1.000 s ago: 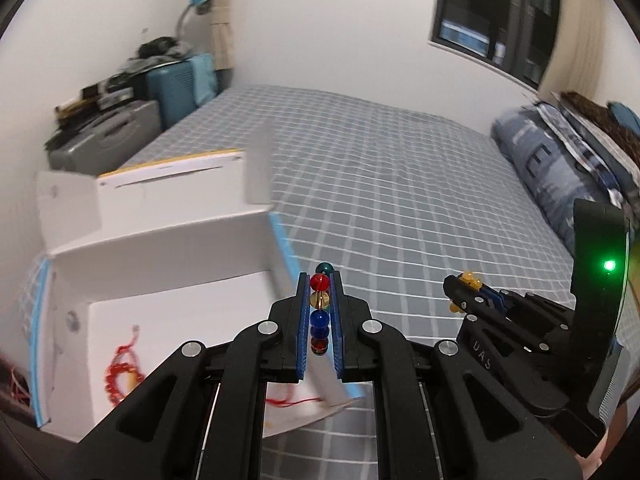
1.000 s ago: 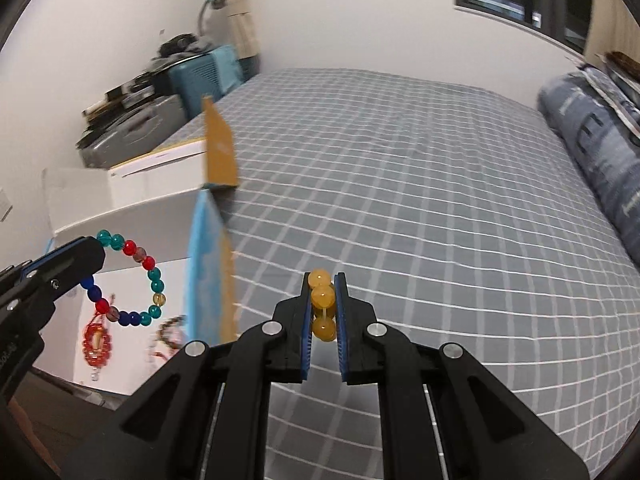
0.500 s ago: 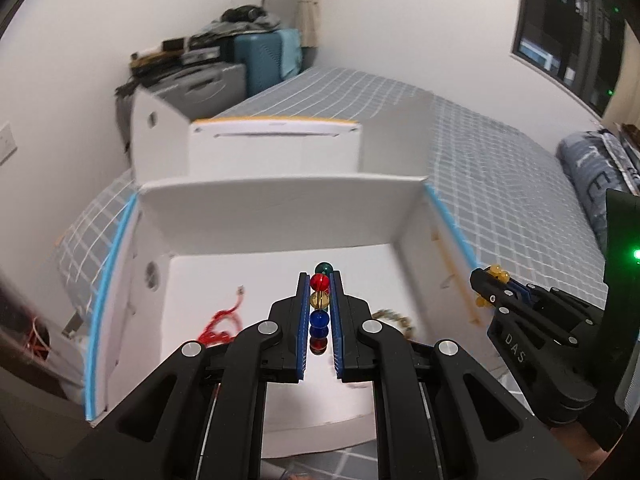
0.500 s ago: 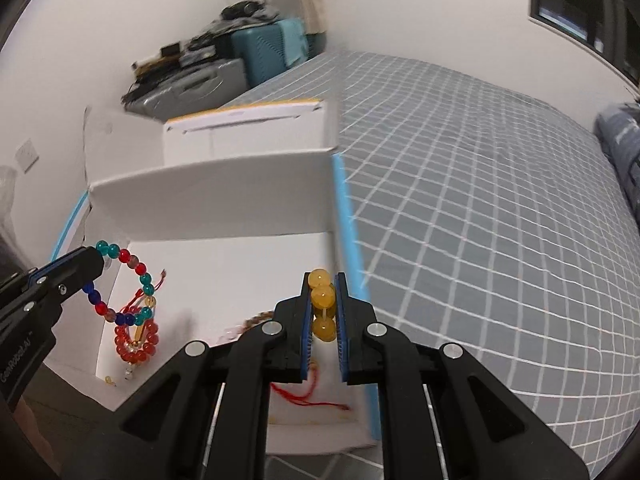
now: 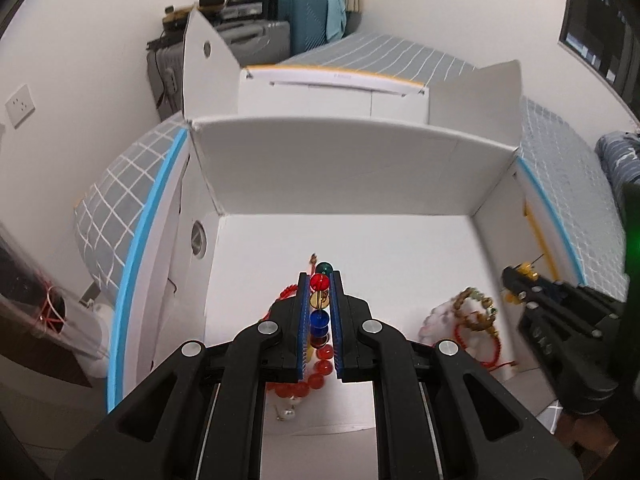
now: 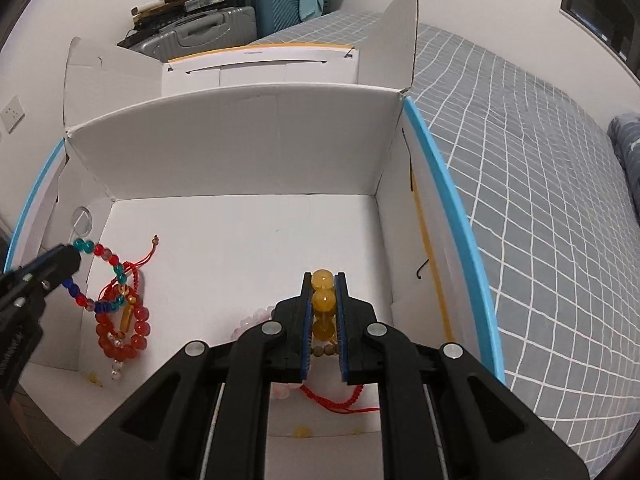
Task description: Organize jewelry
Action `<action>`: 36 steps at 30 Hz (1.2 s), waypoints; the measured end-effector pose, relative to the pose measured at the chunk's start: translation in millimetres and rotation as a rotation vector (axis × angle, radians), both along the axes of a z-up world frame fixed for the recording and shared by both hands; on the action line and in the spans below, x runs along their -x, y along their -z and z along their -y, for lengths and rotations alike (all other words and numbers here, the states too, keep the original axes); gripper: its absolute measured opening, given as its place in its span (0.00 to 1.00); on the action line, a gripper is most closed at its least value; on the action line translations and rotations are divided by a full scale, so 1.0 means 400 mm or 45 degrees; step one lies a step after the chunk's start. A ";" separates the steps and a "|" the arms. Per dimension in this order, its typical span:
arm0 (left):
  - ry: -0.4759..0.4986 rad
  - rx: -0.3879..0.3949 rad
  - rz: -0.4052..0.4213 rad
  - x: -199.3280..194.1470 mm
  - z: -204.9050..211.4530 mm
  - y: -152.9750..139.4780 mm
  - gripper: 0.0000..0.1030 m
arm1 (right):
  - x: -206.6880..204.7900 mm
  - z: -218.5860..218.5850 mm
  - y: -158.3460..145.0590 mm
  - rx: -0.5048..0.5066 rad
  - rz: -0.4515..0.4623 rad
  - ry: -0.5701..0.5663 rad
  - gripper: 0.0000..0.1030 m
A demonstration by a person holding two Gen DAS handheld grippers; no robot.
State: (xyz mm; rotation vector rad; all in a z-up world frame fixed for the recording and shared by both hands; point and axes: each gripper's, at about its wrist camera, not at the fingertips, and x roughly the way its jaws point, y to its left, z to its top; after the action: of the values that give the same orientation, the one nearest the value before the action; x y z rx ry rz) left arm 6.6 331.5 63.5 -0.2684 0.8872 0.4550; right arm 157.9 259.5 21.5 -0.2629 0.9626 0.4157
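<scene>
My left gripper is shut on a multicolour bead bracelet and holds it over the left part of the open white box. That bracelet also hangs from the left gripper in the right wrist view. My right gripper is shut on a yellow bead bracelet over the right part of the box. On the box floor lie a red bead bracelet, a brown bead bracelet with red cord and a pale pink bracelet.
The box stands on a bed with a grey checked cover. Its flaps stand up at the far side. Suitcases are stacked against the far wall. A blue striped pillow lies at the right.
Both grippers have moved left and forward, from above the bed to over the inside of the box, each still holding its bracelet. The box floor and the jewelry on it now fill the views.
</scene>
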 end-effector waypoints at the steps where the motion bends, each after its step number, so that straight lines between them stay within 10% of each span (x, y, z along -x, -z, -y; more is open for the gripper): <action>1: -0.001 0.003 -0.012 -0.002 -0.003 0.006 0.09 | -0.003 0.001 0.002 0.004 -0.006 0.003 0.09; 12: -0.005 0.008 -0.040 -0.004 -0.008 0.016 0.12 | -0.002 0.007 0.000 -0.005 -0.008 -0.005 0.16; 16: -0.028 -0.015 0.013 0.018 -0.002 -0.009 0.54 | 0.024 0.020 -0.033 -0.047 0.042 -0.014 0.52; 21: -0.038 -0.057 0.085 0.063 0.016 -0.052 0.72 | 0.073 0.044 -0.092 -0.070 0.149 -0.021 0.76; 36: -0.008 -0.133 0.189 0.218 0.094 -0.067 0.93 | 0.243 0.148 -0.132 -0.140 0.274 -0.020 0.93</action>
State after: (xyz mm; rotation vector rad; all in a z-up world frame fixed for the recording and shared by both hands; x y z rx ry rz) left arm -80.7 293.8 90.4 -0.2063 0.7159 0.4794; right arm 60.7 200.4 74.1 -0.2110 0.7248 0.4434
